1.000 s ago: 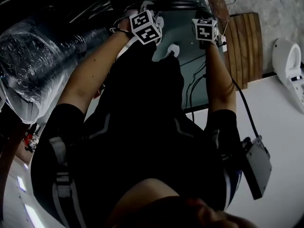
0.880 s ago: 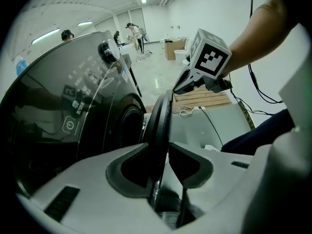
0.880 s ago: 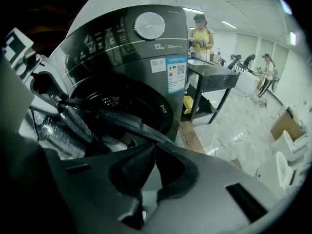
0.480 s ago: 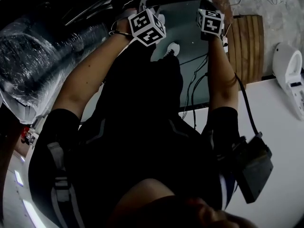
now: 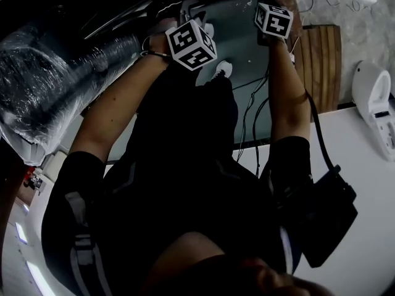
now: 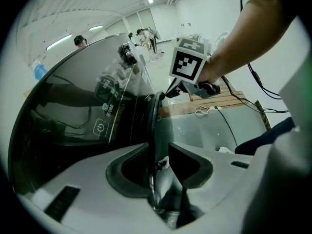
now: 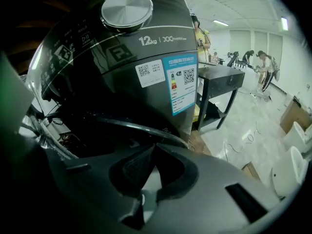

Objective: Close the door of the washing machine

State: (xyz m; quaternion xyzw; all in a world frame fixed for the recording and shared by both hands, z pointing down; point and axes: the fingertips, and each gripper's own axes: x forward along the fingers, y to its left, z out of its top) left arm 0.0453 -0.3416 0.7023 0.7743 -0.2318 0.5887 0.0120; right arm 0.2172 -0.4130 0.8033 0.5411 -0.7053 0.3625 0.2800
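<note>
2 matte dark fingers [image 6: 186, 165] straddle the door's curved rim [image 6: 153, 118].

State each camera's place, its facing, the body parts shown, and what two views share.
Head view: on the head, facing steeply down; torso, both arms.
Left gripper view: on the left gripper, facing the door edge between its jaws; right arm.
Right gripper view: on the right gripper, facing the washer; no body.
Shared: head and left gripper views show the right arm.
</note>
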